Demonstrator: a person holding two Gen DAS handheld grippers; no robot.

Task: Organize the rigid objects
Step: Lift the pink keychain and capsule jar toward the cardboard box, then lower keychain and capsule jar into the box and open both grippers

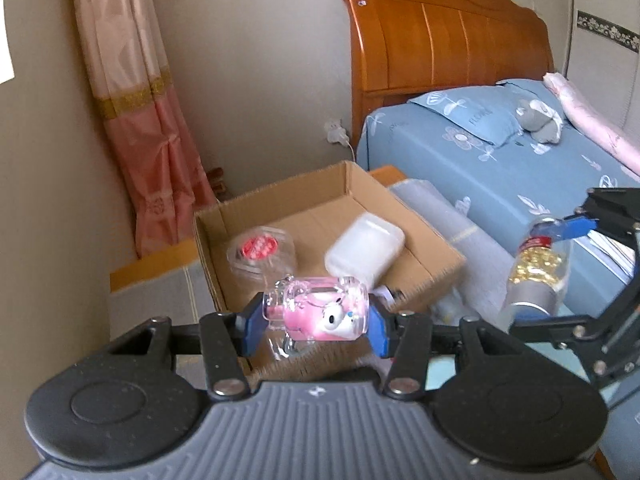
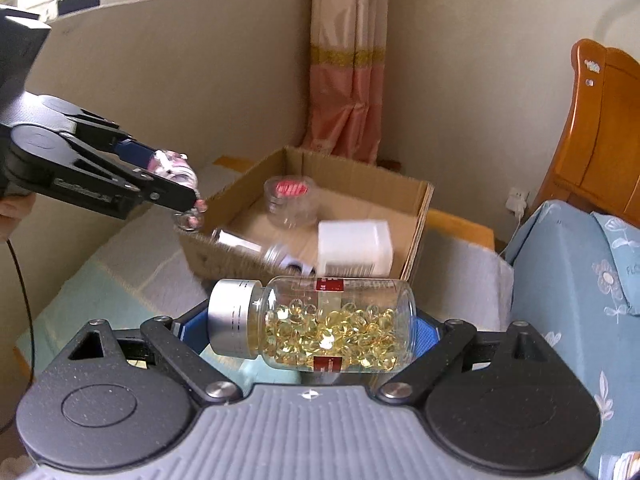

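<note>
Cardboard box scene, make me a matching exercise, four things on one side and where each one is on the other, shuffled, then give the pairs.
Things:
1. pink cup
2. capsule bottle
3. red-lidded jar
4. white container

Places:
A. upright inside the cardboard box, at its back
B. held sideways in the right gripper
C. in the box, nearer the bed side
D. held in the left gripper

Pairs: 1-D, 2-B, 3-A, 4-C
</note>
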